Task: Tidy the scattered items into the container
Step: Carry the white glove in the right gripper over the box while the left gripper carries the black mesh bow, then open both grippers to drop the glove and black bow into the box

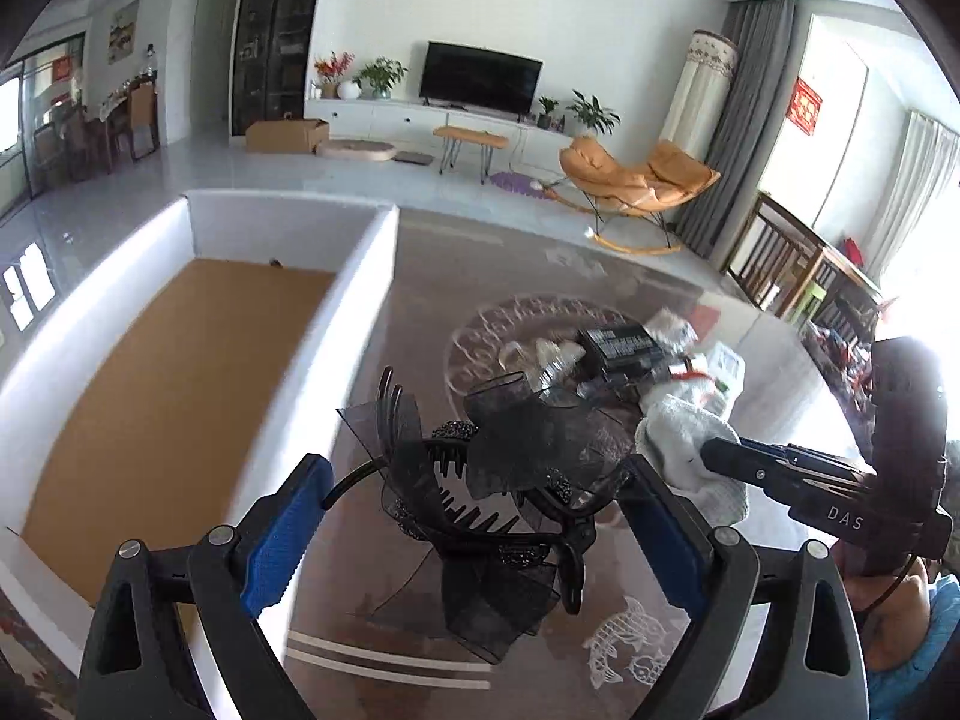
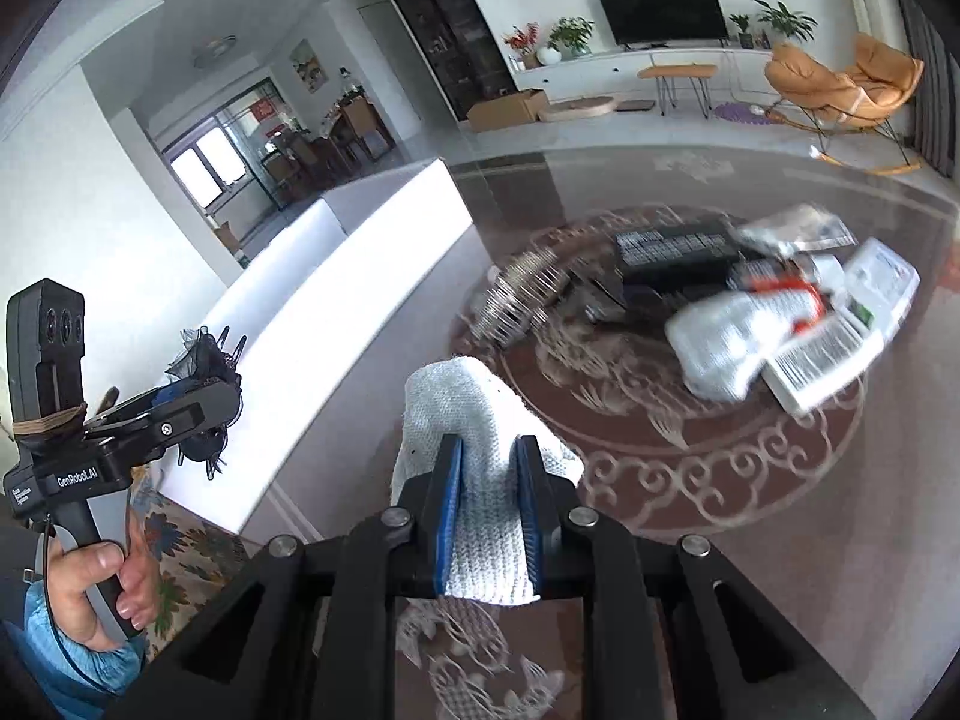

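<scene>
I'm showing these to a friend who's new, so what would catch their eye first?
Probably the black mesh hair clip held between the left gripper jaws, close beside the white container. Next, the white knit cloth pinched in the right gripper, with a jumbled pile of packets on the table beyond.

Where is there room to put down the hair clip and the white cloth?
Inside the white box, the brown floor is bare apart from one tiny dark speck by the far wall. The tabletop between the box and the pile is also free. The middle is crowded: black box, packets, wire whisk.
</scene>
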### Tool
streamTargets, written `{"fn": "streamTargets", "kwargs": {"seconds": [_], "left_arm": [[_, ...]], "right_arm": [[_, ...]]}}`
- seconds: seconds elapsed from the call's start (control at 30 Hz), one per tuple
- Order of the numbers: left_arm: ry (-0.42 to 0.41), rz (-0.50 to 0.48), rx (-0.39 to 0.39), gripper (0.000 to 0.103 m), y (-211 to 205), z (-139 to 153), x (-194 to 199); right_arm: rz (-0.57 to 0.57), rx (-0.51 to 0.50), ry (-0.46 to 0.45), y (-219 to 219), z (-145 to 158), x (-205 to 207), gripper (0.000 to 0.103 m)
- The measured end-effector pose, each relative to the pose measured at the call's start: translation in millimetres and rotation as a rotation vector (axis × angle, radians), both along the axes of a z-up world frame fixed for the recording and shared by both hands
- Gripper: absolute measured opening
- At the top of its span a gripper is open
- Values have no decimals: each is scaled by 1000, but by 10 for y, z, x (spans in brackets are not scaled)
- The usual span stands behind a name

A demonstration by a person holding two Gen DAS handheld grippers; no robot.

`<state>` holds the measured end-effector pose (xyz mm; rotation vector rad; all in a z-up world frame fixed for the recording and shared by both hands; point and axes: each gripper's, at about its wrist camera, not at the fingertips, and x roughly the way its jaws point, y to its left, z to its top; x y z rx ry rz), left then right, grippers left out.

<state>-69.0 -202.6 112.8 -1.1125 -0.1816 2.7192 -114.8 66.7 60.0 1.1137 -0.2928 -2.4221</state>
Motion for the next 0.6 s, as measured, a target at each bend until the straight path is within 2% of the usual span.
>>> {"fn": "streamTargets", "kwargs": {"seconds": [0.07,0.13,0.27,0.33,0.43,0.6], "left_arm": [[31,75,-22,96,-412,187,-54],[36,154,-46,96,-822,238,-110],[-32,289,-51,96,-1593,39,-286],[-85,335,-49,96,-1874,-139,-391],[-164,363,-39,96,-2127,-406,-553],[-296,406,-55,97,-2319,-749,-739]], "right_arm": [[56,-22,36,-382,261,-241,18],[114,-43,62,-804,466,-469,18],[228,-28,90,-1823,657,-933,18],[268,-6,65,-2305,573,-1121,18],[330,78,37,-2936,336,-1284,18],[378,185,-57,-3510,-144,-1405,22]]}}
